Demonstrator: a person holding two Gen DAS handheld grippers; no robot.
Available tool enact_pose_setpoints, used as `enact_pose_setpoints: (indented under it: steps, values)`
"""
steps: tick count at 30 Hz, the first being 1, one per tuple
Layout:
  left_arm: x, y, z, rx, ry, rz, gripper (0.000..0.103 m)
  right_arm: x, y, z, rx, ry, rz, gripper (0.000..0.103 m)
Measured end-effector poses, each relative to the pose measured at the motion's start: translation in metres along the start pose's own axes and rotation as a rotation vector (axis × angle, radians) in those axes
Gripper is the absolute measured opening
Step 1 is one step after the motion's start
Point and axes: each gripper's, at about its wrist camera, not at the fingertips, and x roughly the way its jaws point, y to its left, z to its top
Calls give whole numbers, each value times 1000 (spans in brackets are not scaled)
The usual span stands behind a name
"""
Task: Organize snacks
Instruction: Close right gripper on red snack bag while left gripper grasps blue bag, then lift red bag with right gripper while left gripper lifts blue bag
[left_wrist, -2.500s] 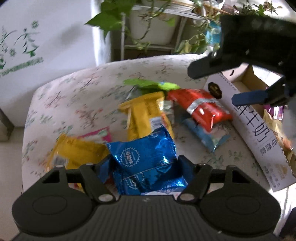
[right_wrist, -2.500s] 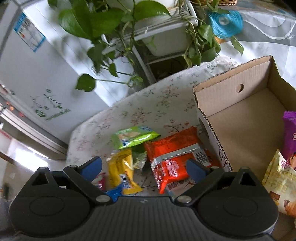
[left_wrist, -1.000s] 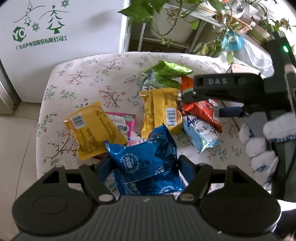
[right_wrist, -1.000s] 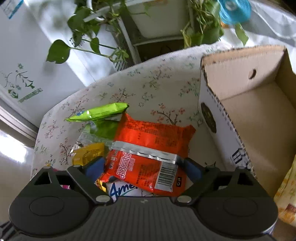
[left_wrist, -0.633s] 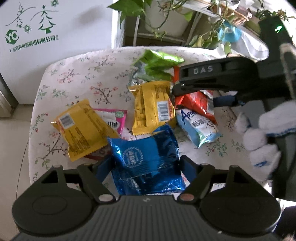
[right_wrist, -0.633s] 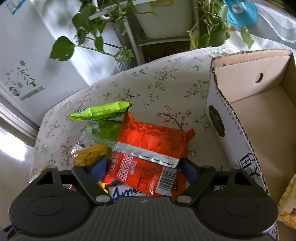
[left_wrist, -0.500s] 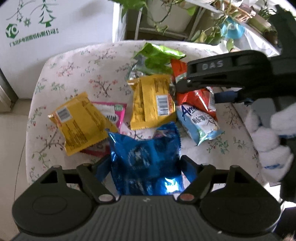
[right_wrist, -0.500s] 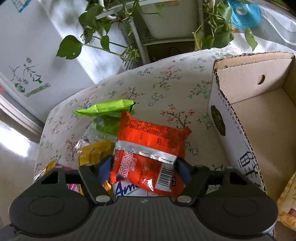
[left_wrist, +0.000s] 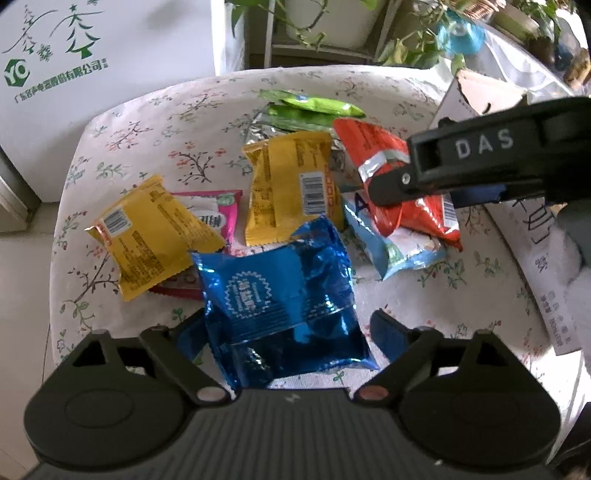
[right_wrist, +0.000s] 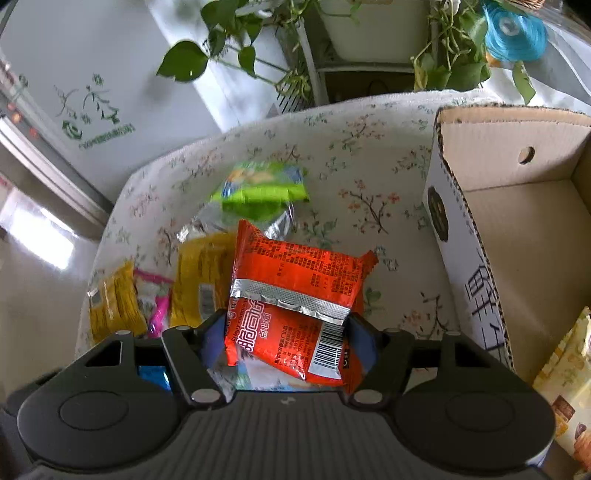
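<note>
My left gripper (left_wrist: 288, 328) is shut on a shiny blue snack packet (left_wrist: 280, 299) and holds it over the near edge of the floral table (left_wrist: 155, 110). My right gripper (right_wrist: 288, 339) is shut on a red snack packet (right_wrist: 295, 291), lifted off the pile; it also shows in the left wrist view (left_wrist: 391, 177), with the right gripper's black body across it. On the table lie two yellow packets (left_wrist: 291, 184) (left_wrist: 147, 236), a pink one (left_wrist: 218, 218), a light blue one (left_wrist: 399, 251) and green ones (left_wrist: 310, 110).
An open cardboard box (right_wrist: 517, 206) stands at the table's right side, with a pale yellow packet (right_wrist: 569, 376) inside. Potted plants on a rack (right_wrist: 369, 44) stand behind the table. A white appliance (left_wrist: 92, 55) stands at the back left.
My right gripper has closed on the red packet and raised it. My left gripper keeps hold of the blue packet, which has shifted a little toward the camera.
</note>
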Motion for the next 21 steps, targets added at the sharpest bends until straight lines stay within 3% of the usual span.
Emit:
enact_pose_setpoints:
  steps: [2, 5, 8, 21]
  values:
    - [3, -6, -1, 25, 9, 15, 102, 2, -2, -1, 13, 1, 2, 79]
    - [6, -16, -5, 85, 13, 65, 103, 6, -2, -2, 40, 11, 10, 86]
    - [6, -14, -4, 58, 13, 67, 103, 10, 1, -3, 47, 15, -3, 91]
    - [6, -12, -3, 39, 16, 73, 103, 22, -3, -4, 97, 34, -12, 95]
